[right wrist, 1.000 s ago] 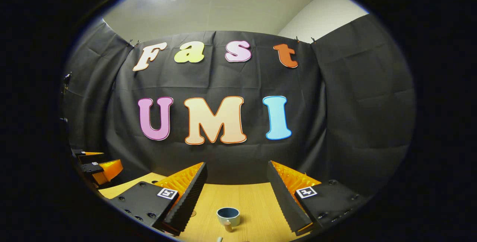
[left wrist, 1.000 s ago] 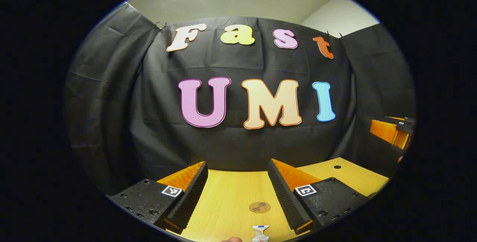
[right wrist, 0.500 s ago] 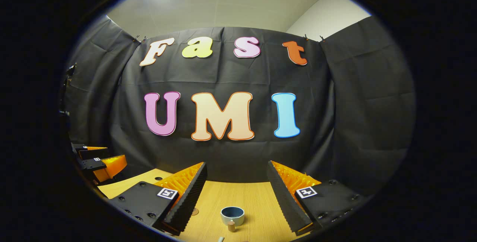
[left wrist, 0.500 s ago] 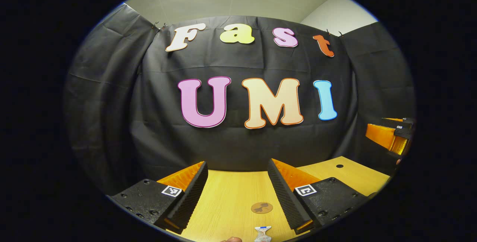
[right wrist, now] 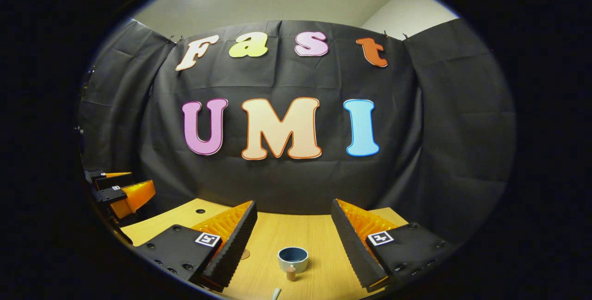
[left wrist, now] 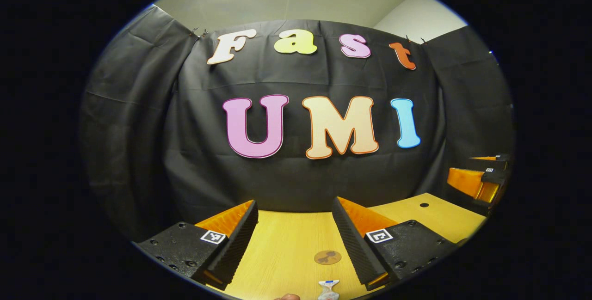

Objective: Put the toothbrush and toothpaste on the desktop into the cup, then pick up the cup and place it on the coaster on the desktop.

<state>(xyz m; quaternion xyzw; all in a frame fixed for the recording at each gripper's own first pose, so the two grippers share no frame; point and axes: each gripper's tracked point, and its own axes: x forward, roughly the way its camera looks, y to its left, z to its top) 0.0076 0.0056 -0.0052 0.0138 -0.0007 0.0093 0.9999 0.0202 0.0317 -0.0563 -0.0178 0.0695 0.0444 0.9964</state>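
Both my hand-held grippers hang released above the tabletop (right wrist: 319,240); cup (right wrist: 292,259) at six o'clock. I'd drop low, square onto the toothpaste (left wrist: 328,289).

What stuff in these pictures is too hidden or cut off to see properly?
- Toothpaste tube, left gripper view: the bottom edge cuts it off, so just its crimped end shows.
- A pale tip, right gripper view: also cut by the bottom edge, too little to name.
- Coaster, right gripper view: mostly hidden behind the right tool's finger.
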